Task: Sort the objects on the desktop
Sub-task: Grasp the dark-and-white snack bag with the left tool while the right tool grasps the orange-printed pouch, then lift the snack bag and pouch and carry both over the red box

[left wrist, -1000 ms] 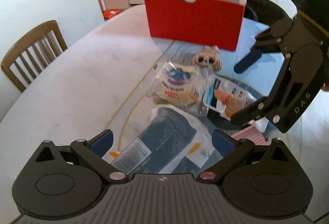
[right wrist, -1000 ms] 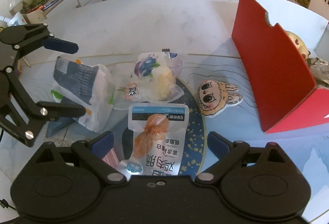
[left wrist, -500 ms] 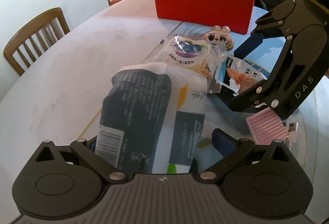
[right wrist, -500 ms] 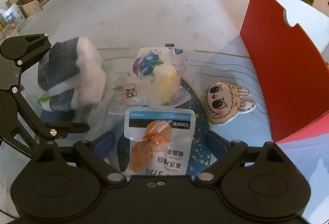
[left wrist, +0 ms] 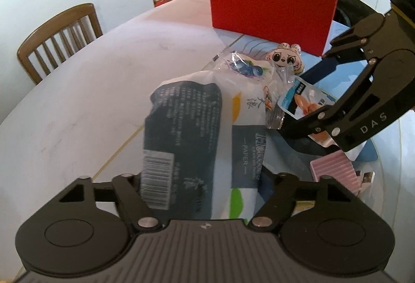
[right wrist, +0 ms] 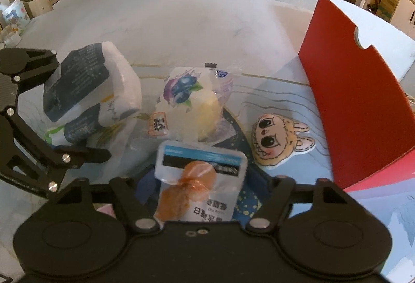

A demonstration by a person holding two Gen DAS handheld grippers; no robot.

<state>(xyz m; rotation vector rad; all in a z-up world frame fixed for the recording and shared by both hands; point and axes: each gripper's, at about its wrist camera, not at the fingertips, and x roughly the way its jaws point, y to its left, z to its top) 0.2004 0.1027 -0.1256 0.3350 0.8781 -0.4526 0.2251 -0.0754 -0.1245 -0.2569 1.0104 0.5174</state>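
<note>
One tissue pack lifting off worktop, left gripper fingers closing on it. One chicken snack pouch between closing right gripper fingers. One blueberry bun pack, one cartoon sticker lying nearby; one red box standing beyond.

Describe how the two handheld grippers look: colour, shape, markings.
Both are matte black linkage grippers with silver pivot pins, round-lobed bodies and dark blue pads. The left gripper has a ribbed grey body; the right gripper bears white "DAS" lettering. No cables or sleeves show.
</note>
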